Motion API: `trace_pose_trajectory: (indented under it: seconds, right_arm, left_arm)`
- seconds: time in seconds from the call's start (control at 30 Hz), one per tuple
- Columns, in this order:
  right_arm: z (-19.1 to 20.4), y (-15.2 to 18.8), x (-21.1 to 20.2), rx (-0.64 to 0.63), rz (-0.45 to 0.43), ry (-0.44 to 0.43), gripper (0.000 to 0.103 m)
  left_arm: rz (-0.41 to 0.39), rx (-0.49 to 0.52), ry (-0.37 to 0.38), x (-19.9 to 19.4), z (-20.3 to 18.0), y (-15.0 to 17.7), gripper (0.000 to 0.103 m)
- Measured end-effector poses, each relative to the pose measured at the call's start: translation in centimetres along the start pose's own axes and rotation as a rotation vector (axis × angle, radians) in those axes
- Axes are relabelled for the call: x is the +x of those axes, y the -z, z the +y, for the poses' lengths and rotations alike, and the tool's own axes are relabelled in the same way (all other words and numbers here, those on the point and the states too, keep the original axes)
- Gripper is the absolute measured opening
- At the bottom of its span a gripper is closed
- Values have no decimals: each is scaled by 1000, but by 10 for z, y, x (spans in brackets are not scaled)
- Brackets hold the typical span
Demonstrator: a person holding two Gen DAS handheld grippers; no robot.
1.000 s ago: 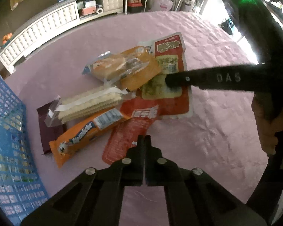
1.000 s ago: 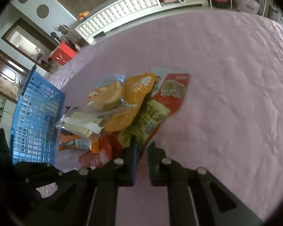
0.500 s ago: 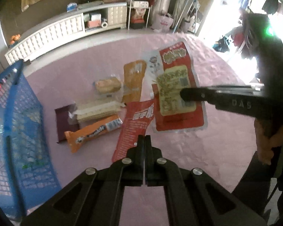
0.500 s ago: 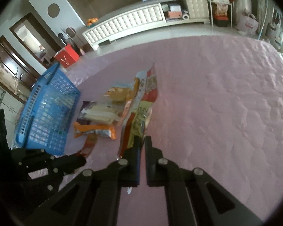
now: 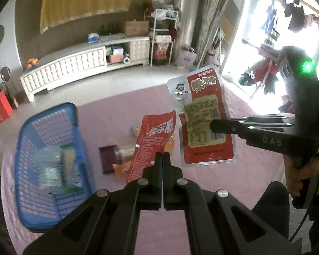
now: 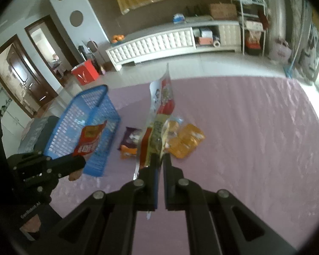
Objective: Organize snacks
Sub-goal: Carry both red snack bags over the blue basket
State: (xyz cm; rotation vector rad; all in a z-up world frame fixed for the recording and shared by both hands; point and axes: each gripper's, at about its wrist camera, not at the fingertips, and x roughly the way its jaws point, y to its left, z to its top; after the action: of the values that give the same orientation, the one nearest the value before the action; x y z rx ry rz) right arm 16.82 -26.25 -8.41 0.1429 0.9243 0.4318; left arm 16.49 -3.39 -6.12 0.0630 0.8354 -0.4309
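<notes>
You are working over a round table spread with a quilted pink cloth (image 5: pixel 108 116), in a living room with a long white cabinet (image 5: pixel 80 68) along the far wall.

Your left gripper (image 5: pixel 163 156) has its jaws pressed together on the lower edge of a slim red snack packet (image 5: pixel 153 140), which hangs in the air above the cloth, tilted up and to the right. Your right gripper (image 6: pixel 160 159) has its jaws pinched on the large red-and-white pouch (image 5: pixel 204 119); in the left wrist view the fingers reach in from the right and clamp its middle, and the pouch is clear of the table, printed face toward the left camera. In the right wrist view the same pouch stands edge-on, rising straight up from the jaws.

Below and beyond both held packets, the remaining snacks lie together on the cloth: a dark purple bar (image 5: pixel 107 158), an orange wrapper (image 5: pixel 120 169) just beside it, and, seen from the right wrist, a yellow-orange packet (image 6: pixel 187 142) to the right of them with a clear bag of bread (image 6: pixel 173 126) touching it.

To the left of that pile sits the blue mesh basket (image 5: pixel 23 148), with pale green and clear packets (image 5: pixel 55 167) already inside; motion blur hides what they are. Your right hand (image 5: pixel 304 174) grips the handle at the right edge of the left wrist view.
</notes>
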Motion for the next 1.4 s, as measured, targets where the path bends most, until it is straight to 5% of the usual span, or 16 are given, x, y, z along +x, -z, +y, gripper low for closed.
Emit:
trace_pose_trajectory:
  seconds: [0.37,0.9,1.13,1.4]
  right_arm:
    - [94,-22,1,-119,-39,-87,7]
    - [194,-32,81,-249,63,-189,7]
    - [206,-19,116,-258,141,-178,7]
    - [216,-11,128,-338,180,-40,11]
  left_arm:
    - [-88,-51,-102,-65,63,-2,0]
    - [-105,-183,-199,-96,156,38,0]
    - [-79,-210,-193,-83,170,54,0]
    - [-62,-206,-181,-77,168,62,0]
